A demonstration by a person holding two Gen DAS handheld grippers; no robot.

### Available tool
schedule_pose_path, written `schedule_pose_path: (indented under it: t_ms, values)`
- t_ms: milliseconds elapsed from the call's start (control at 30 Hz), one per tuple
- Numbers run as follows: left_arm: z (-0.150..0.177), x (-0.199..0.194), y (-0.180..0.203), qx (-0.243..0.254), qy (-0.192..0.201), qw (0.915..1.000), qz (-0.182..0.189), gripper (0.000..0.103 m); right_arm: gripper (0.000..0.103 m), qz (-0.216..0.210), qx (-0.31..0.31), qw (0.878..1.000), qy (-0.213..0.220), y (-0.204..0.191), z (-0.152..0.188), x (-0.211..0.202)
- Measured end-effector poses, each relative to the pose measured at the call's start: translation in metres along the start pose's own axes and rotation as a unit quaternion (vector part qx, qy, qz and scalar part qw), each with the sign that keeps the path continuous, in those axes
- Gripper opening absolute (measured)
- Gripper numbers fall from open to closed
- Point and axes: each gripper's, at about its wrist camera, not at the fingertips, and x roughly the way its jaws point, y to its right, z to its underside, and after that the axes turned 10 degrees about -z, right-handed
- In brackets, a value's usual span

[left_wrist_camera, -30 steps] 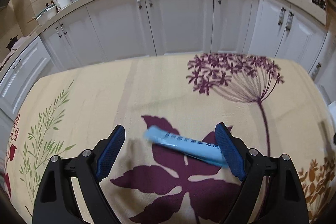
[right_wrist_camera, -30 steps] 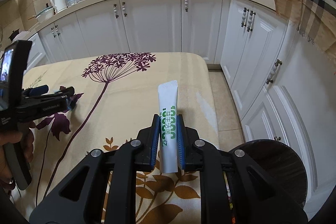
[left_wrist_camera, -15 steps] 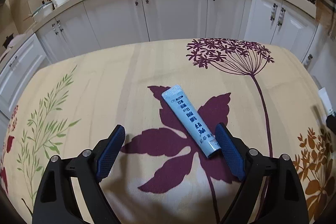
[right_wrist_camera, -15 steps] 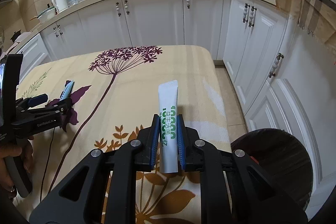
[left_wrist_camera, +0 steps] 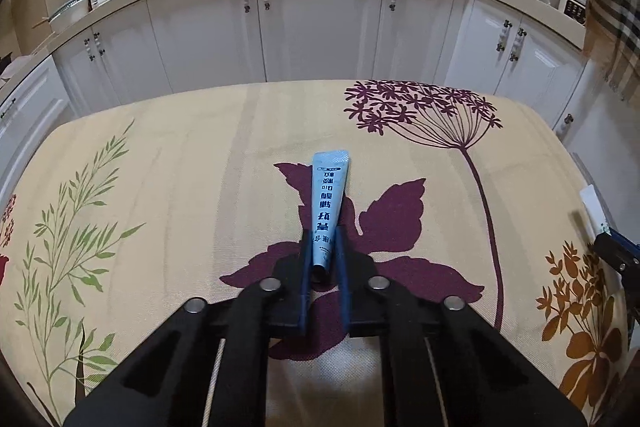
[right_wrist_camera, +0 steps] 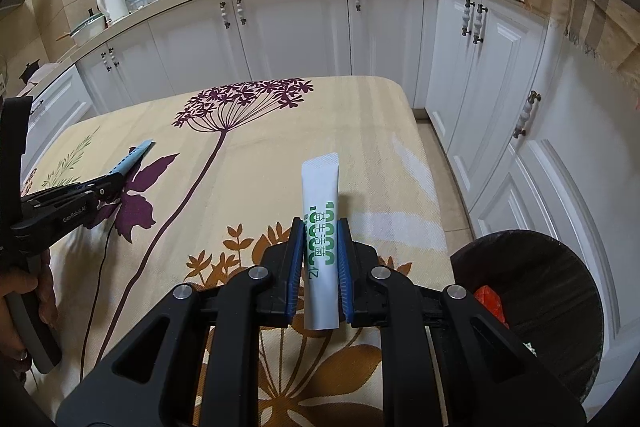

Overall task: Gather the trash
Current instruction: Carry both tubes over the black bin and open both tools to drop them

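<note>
Your left hand-held gripper (left_wrist_camera: 322, 251) has just closed on the light, soft blue tube (left_wrist_camera: 329, 203) at its cap end, and the right hand-held gripper (right_wrist_camera: 320, 259) clamps the white tube (right_wrist_camera: 321, 227) at mid-body, so squeeze both gently.

The left black two-finger gripper with blue pads (left_wrist_camera: 322, 237) is angled downward, and its jaws have just been closed; a light blue printed tube (left_wrist_camera: 328, 203) is pinched between them. The right black two-finger gripper (right_wrist_camera: 320, 227) is angled downward too, clamped on a white tube with green print (right_wrist_camera: 320, 227).

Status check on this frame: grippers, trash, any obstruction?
Left gripper just closed on blue tube. Right gripper shut on white tube. Bin beside table, nothing blocking.
</note>
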Motion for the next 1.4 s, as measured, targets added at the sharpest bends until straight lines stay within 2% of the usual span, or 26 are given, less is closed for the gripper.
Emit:
schedule_pose_path:
  t_ms: [100,467,733,1067,1400]
  values:
    - [0.002,-0.002,0.001,0.009,0.003,1.0000,0.003,0.006,0.016,0.000,0.003,1.000,0.001,0.000,0.001,0.000]
    - [0.013,-0.020,0.004,0.024,0.028,0.9993,-0.007,0.005,0.016,0.004,0.018,1.000,0.004,0.000,0.012,-0.010]
    - [0.030,-0.049,0.009,0.032,0.048,0.9983,0.011,0.005,0.016,0.014,0.031,0.999,0.014,0.000,0.027,-0.034]
    - [0.054,-0.096,0.034,0.059,0.078,0.9928,0.069,0.005,0.016,0.044,0.054,0.997,0.032,0.004,0.055,-0.078]
    - [0.071,-0.138,0.093,0.108,0.111,0.9763,0.151,0.005,0.016,0.108,0.078,0.989,0.057,0.025,0.085,-0.128]
